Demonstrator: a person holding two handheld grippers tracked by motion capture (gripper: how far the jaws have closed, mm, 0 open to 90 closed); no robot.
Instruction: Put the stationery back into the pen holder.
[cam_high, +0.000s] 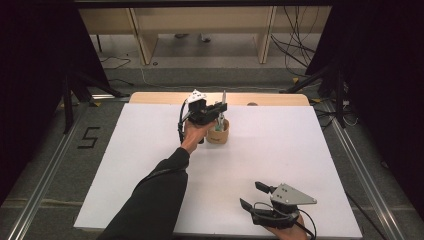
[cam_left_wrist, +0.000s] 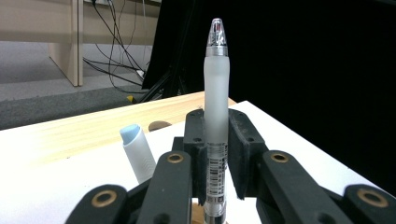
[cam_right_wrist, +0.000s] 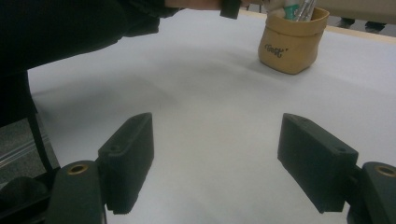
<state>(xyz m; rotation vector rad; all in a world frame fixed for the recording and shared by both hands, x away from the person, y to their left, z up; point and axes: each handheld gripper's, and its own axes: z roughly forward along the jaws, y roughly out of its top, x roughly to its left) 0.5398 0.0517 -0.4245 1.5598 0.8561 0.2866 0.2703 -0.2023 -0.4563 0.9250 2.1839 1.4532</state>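
Nearest the high camera, at the bench's (cam_high: 150, 150) front edge, the right claw (cam_high: 252, 194) sits low over the white surface with its 2 jaws spread wide and nothing between them; its own view shows bare white sheet in the gap. Farther back, near the middle of the bench, the left claw (cam_high: 220, 107) is clamped on a frosted pen (cam_left_wrist: 215, 93), held upright with its clear tip on top. That pen stands right over the tan cup (cam_high: 218, 132), and the left gripper view cannot show whether its lower end touches the cup. Just beside it, a white tube with a blue end (cam_left_wrist: 136, 154) leans out of the cup.
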